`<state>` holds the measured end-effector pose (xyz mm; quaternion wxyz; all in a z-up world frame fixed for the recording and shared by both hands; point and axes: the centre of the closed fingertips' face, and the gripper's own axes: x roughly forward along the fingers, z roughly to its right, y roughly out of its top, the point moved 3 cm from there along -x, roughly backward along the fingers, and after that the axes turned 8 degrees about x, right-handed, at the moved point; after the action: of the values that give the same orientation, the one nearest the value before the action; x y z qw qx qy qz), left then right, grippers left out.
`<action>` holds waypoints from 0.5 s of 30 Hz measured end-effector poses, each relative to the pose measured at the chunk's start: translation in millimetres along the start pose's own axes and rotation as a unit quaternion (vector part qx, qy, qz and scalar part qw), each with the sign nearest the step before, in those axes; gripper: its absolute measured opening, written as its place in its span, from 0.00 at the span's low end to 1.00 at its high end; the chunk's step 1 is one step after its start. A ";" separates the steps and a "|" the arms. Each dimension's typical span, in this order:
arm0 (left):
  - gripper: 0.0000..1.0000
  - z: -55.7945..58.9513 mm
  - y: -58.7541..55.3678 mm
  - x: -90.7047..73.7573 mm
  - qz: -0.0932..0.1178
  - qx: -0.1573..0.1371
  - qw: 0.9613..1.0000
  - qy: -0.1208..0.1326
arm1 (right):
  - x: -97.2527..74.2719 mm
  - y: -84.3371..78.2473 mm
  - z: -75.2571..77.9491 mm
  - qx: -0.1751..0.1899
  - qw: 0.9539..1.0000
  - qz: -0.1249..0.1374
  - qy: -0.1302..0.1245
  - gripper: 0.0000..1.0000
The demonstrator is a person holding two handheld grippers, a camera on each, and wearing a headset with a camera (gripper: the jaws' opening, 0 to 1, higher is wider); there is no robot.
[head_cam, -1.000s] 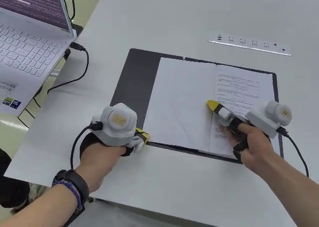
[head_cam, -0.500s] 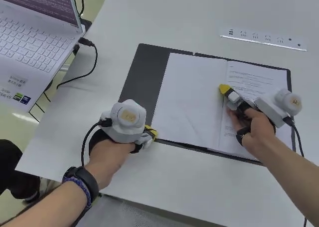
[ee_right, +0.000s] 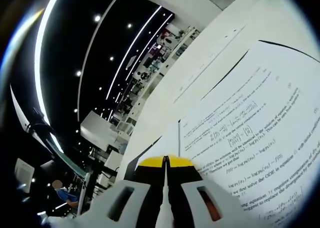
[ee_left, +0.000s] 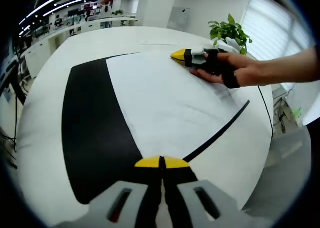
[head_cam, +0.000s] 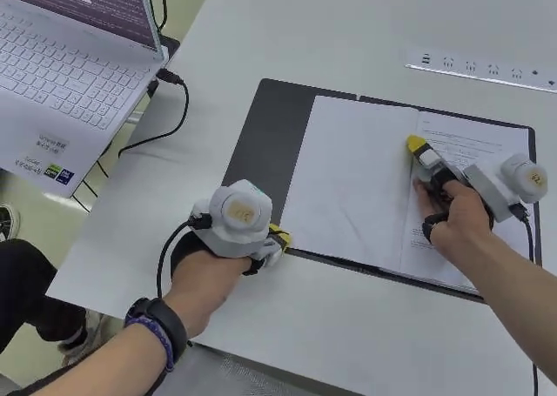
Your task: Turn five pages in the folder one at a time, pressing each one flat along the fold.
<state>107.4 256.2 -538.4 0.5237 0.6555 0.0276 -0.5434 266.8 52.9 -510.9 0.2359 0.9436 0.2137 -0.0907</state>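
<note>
1. Folder point(head_cam: 261, 144): open on table point(head_cam: 348, 48); turned page point(head_cam: 357, 178) lies left of fold.
2. R gripper point(head_cam: 418, 145): jaws pressed together, tip on fold nr top; slide along crease w/ light, even pressure.
3. L gripper point(head_cam: 278, 237): jaws together at folder's near corner; steady cover.

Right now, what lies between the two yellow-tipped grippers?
The blank white page of the open black folder, bare; clearest in the left gripper view.
</note>
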 end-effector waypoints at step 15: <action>0.00 0.2 -0.2 0.1 0.002 0.009 1.000 0.001 | 40.6 32.3 9.6 0.043 0.999 0.030 -0.012 0.00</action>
<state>107.1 256.0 -538.6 0.5191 0.6605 0.0218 -0.5420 316.7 37.2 -517.2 0.2002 0.9577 0.1783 -0.1042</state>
